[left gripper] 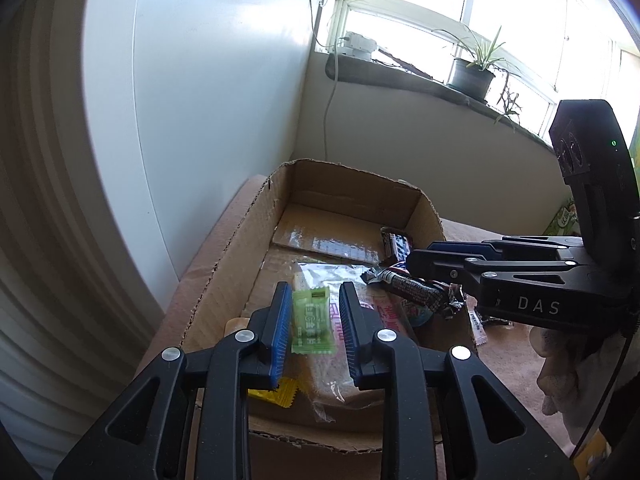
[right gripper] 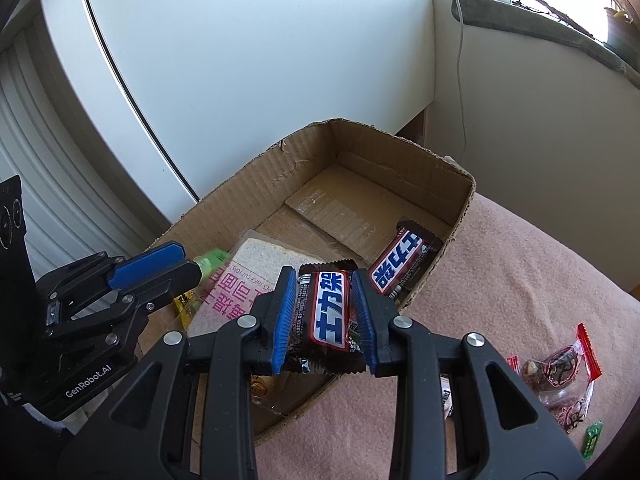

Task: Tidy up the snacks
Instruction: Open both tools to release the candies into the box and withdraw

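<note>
- A shallow corrugated cardboard box (right gripper: 452,184) with torn, ragged edges is seen standing on a pinkish, fuzzy cloth (right gripper: 520,264).
- A brown glossy chocolate bar (right gripper: 326,316) with a crimped end and white-on-blue Chinese characters is clamped between the ribbed blue pads of the right gripper (right gripper: 325,320), over the box's near wall.
- A second, matching bar (right gripper: 404,258) is seen lying inside the box against its right wall.
- A small light-green sachet (left gripper: 311,320) with printed characters is shown between the pads of the left gripper (left gripper: 314,330); the jaws are set narrowly and just touch its edges.
- A clear bag of sliced bread (right gripper: 256,276) with pink lettering lies in the box.
- "GenRobot.AI" and "DAS" are read on the gripper bodies.
- Red-edged clear wrappers (right gripper: 560,364) are scattered on the cloth.
</note>
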A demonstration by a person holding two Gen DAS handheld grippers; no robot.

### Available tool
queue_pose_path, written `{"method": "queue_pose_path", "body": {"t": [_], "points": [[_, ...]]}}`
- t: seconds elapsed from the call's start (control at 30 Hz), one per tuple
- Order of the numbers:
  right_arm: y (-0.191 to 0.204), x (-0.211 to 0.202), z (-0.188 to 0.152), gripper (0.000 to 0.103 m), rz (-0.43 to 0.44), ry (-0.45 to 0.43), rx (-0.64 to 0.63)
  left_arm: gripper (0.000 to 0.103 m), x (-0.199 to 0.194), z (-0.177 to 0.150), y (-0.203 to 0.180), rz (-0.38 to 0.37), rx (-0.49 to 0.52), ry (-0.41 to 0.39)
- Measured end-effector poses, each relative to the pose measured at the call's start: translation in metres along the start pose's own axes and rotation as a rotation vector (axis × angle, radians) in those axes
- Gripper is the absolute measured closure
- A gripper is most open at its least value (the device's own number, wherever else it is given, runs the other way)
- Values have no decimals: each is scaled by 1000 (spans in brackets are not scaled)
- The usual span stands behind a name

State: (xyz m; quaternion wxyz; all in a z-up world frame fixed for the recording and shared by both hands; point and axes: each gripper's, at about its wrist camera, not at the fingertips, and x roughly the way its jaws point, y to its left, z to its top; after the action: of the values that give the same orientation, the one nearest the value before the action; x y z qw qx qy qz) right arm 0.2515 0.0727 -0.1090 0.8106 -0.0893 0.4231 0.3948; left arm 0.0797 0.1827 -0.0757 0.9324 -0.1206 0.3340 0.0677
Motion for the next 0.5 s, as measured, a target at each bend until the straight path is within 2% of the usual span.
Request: {"method": "queue_pose_path", "body": {"t": [0.03,0.07,0.1,0.13,0.2,0.27,0.37,0.5], "points": [[0,-1,0,73,-2,-2,0,66,0,0,0,4,-2,-1],[0,-1,0,70,-7,-3,-2,57,0,0,0,7,-3,-5],[0,-3,0,56,-14,-6,-3,50,-1,0,0,13,-5,-9],[0,-4,0,38,-22,-13,-5,49,-2,0,1,17,-7,-13],[-1,-10,0,28,-42,-41,-5,43,-3,1,2,24,-7,-16],[-2,-14,1,26,-54,-53,-2,34,-3,1,3,40,-9,-17],[-5,-18,2,23,-65,-63,7,33,-3,1,3,58,-11,-18],[-7,-22,2,23,-85,-63,8,26,-4,0,1,74,-3,-19]]}}
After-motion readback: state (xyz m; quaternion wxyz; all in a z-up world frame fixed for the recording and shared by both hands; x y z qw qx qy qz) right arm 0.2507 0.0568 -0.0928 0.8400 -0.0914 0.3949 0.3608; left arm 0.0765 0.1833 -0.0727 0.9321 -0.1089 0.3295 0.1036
